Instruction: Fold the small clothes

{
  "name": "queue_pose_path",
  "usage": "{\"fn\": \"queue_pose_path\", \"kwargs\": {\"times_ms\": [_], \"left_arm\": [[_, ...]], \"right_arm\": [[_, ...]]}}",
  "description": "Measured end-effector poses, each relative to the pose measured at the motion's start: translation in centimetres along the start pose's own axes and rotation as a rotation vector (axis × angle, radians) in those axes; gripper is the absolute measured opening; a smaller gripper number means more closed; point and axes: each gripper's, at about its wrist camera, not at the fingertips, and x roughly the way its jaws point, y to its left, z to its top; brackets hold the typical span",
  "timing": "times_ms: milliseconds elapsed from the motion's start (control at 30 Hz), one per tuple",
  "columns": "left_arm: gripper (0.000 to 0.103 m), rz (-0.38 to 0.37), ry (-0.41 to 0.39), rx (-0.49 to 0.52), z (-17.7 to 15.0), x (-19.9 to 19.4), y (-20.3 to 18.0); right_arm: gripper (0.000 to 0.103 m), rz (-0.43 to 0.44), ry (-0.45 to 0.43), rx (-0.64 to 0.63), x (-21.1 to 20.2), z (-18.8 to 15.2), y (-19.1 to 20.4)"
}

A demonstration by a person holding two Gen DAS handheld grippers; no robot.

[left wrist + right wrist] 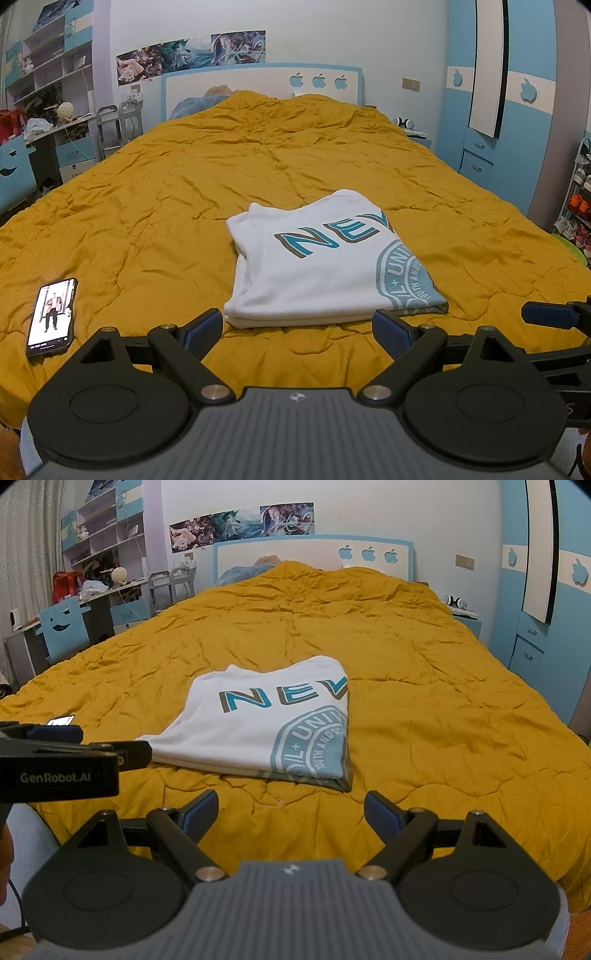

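A white T-shirt (317,266) with teal lettering and a round teal print lies folded into a flat rectangle on the mustard-yellow bedspread (155,206). My left gripper (299,330) is open just short of the shirt's near edge, nothing between its blue-padded fingers. In the right wrist view the same shirt (266,723) lies ahead and slightly left. My right gripper (291,808) is open over bare bedspread (424,709), a little short of the shirt's near right corner. The left gripper's body (59,760) juts in from the left there.
A phone (51,317) with a lit screen lies on the bedspread at the near left. A desk, a blue chair (64,627) and shelves stand left of the bed. The headboard (258,86) is at the far end, a blue wardrobe (491,110) on the right.
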Motion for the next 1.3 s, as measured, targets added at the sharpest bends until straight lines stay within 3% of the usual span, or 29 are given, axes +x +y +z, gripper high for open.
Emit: {"fn": "queue_pose_path", "kwargs": {"times_ms": [1300], "left_arm": [[0.103, 0.011, -0.005, -0.004, -0.21, -0.44, -0.21]], "right_arm": [[0.082, 0.002, -0.010, 0.005, -0.09, -0.02, -0.07]]}}
